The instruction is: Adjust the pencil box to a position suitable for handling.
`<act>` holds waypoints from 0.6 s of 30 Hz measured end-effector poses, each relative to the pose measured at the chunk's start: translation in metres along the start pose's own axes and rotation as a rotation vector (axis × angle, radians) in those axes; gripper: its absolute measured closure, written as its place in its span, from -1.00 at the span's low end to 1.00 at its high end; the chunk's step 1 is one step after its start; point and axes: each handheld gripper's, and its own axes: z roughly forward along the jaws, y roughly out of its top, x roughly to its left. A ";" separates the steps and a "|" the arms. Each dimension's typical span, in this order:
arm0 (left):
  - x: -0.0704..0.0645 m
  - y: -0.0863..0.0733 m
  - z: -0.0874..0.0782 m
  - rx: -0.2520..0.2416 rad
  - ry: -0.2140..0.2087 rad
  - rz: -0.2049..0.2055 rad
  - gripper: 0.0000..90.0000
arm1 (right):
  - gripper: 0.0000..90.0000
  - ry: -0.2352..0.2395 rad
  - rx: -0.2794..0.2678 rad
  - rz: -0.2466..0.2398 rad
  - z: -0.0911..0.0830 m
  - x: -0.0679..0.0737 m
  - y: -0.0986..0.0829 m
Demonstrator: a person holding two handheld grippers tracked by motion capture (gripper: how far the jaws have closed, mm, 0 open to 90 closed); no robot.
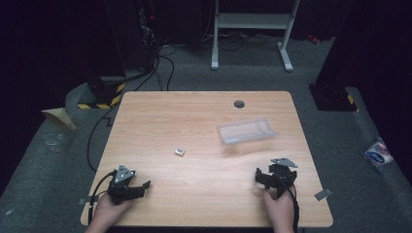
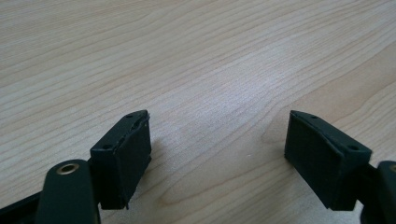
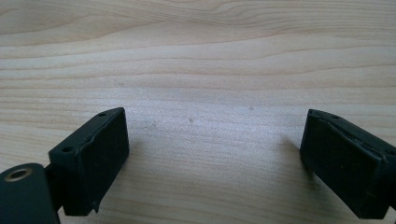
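Both jaws stand wide apart on each hand-held gripper (image 1: 138, 187), left and right (image 1: 262, 177), holding nothing.

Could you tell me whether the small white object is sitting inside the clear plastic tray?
No, the small white object lies on the bare table, apart from the clear plastic tray.

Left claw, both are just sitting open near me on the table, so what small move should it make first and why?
Probably slide the left claw forward and a bit right toward the small white block. Its jaws are spread wide with bare wooden table between them, nothing is held, and the block lies nearer this claw than the clear plastic tray, which better suits the open right claw.
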 end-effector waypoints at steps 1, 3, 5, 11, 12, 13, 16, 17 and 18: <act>0.000 0.000 0.000 0.004 0.001 -0.003 -0.49 | -0.83 0.004 0.002 0.001 0.000 0.000 0.000; -0.001 0.000 0.000 0.002 0.005 -0.003 -0.49 | -0.83 0.007 0.002 -0.005 0.001 0.000 0.001; -0.002 -0.001 -0.001 0.000 0.008 -0.012 -0.49 | -0.83 0.009 0.001 -0.006 0.001 0.000 0.001; -0.002 -0.001 -0.001 -0.003 0.006 -0.013 -0.48 | -0.83 0.014 -0.002 -0.021 0.000 0.000 0.000; -0.002 -0.001 -0.001 -0.004 0.005 -0.013 -0.48 | -0.83 0.021 0.000 -0.023 -0.002 0.001 -0.002; -0.002 -0.001 -0.001 -0.004 0.005 -0.013 -0.48 | -0.83 0.021 0.000 -0.023 -0.002 0.001 -0.002; -0.001 -0.001 -0.001 -0.003 0.003 -0.011 -0.48 | -0.83 0.039 0.000 -0.038 -0.004 0.002 -0.004; -0.001 -0.001 -0.001 -0.004 0.002 -0.010 -0.48 | -0.83 0.047 -0.001 -0.050 -0.005 0.003 -0.005; -0.001 -0.001 -0.001 -0.004 -0.001 -0.008 -0.48 | -0.81 0.069 -0.002 -0.075 -0.006 0.004 -0.006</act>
